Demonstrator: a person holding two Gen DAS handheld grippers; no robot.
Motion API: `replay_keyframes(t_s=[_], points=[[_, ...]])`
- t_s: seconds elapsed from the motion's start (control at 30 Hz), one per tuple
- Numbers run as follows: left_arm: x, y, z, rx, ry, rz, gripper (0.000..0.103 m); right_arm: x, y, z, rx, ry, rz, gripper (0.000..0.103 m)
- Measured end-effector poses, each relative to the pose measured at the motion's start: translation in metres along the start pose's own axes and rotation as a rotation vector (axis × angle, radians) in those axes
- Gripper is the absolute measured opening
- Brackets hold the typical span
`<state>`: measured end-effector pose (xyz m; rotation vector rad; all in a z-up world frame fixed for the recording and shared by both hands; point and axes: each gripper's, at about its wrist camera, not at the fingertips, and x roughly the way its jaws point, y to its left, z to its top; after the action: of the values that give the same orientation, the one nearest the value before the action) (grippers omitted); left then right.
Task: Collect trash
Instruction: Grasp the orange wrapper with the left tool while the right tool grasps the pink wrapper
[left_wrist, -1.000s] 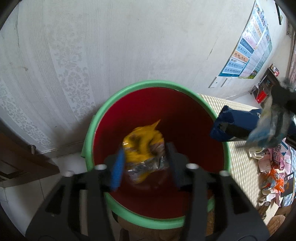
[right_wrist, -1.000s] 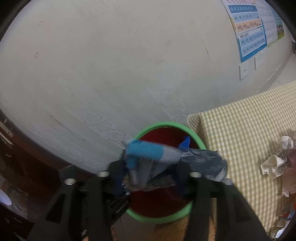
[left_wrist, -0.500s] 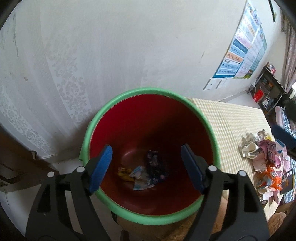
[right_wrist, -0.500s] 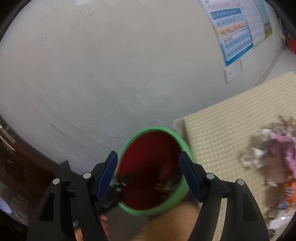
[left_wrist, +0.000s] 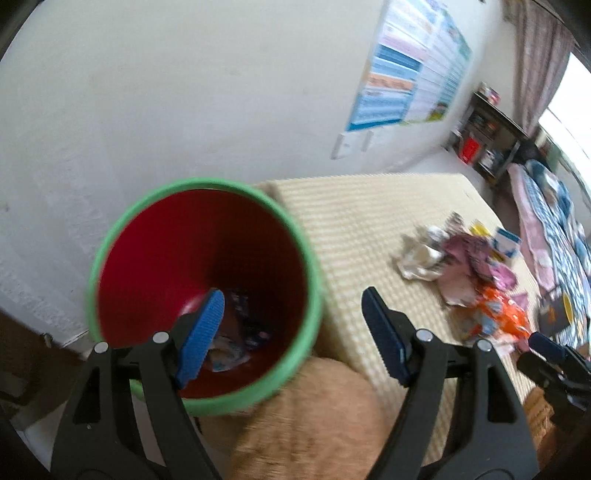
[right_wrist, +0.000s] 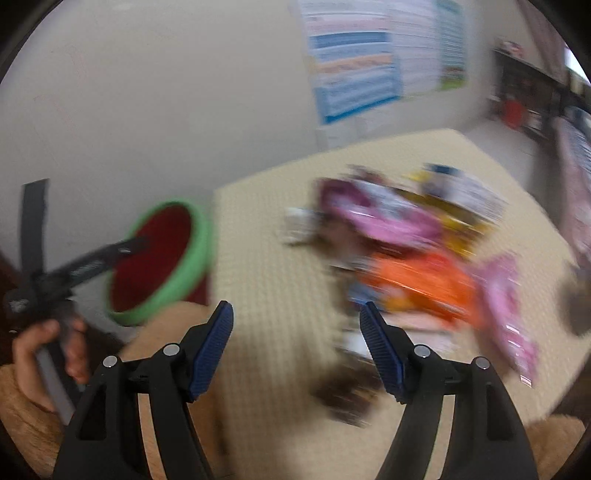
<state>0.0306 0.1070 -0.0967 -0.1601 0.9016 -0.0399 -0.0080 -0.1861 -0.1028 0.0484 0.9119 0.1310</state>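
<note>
Swinging back toward the mess was the step in hand here, as I read it, and both tools were set up fine for it. The left gripper had its blue pads spread wide with nothing between them, sitting over the near rim of the red bucket with the green rim, and a few wrappers already lay at the bottom of it. The right gripper had its jaws apart and empty too, hanging over the checked tablecloth just short of the trash pile, which was a smear of pink, orange and yellow packets in that view. Those jaws had just been opening a little further, with nothing in them. From the left wrist view the pile looked sharper: crumpled silvery paper nearest the bucket, pink and orange wrappers behind it, all well apart from the bucket on the cloth. The person's left hand was wrapped round the left tool's handle at the edge of the right view. If you ask me, the trick for doing this well was to slow down before the pile, since the view was too blurred to pick a target, then come down on one wrapper with a pad on each side and pinch a crumpled ridge instead of a flat face. Flat foil packets on cloth probably slide, so I'd have gone for the puffy orange packet first.
</note>
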Motion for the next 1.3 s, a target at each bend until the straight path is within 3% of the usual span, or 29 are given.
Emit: replay_keyframes(t_s=[0.13, 0.2, 0.33, 0.53, 0.6, 0.7, 0.8, 0.9, 1.17, 1.3], points=[[0.001, -0.034, -0.005, 0.071, 0.019, -0.032, 0.074, -0.013, -0.057, 0.003, 0.095, -0.032, -0.172, 0.071], [0.002, -0.050, -0.007, 0.106, 0.030, -0.047, 0.074, -0.009, -0.090, 0.008, 0.150, -0.004, -0.274, 0.072], [0.002, -0.087, -0.015, 0.198, 0.046, -0.082, 0.074, 0.008, -0.139, 0.007, 0.249, 0.050, -0.298, 0.072], [0.014, -0.133, -0.019, 0.243, 0.111, -0.211, 0.078, 0.035, -0.168, -0.008, 0.364, 0.153, -0.239, 0.068], [0.024, -0.147, -0.019, 0.248, 0.144, -0.235, 0.078, 0.041, -0.172, -0.011, 0.384, 0.180, -0.221, 0.042], [0.032, -0.175, -0.021, 0.310, 0.155, -0.269, 0.079, 0.036, -0.174, -0.012, 0.403, 0.162, -0.171, 0.020], [0.035, -0.201, -0.027, 0.432, 0.141, -0.284, 0.087, 0.030, -0.175, -0.013, 0.418, 0.134, -0.140, 0.020], [0.051, -0.223, -0.032, 0.551, 0.165, -0.259, 0.089, 0.024, -0.177, -0.018, 0.443, 0.121, -0.100, 0.020], [0.082, -0.244, -0.027, 0.610, 0.224, -0.247, 0.089, 0.018, -0.179, -0.021, 0.453, 0.126, -0.067, 0.020], [0.100, -0.250, -0.030, 0.618, 0.312, -0.264, 0.089, 0.025, -0.177, -0.017, 0.458, 0.130, -0.059, 0.021]])
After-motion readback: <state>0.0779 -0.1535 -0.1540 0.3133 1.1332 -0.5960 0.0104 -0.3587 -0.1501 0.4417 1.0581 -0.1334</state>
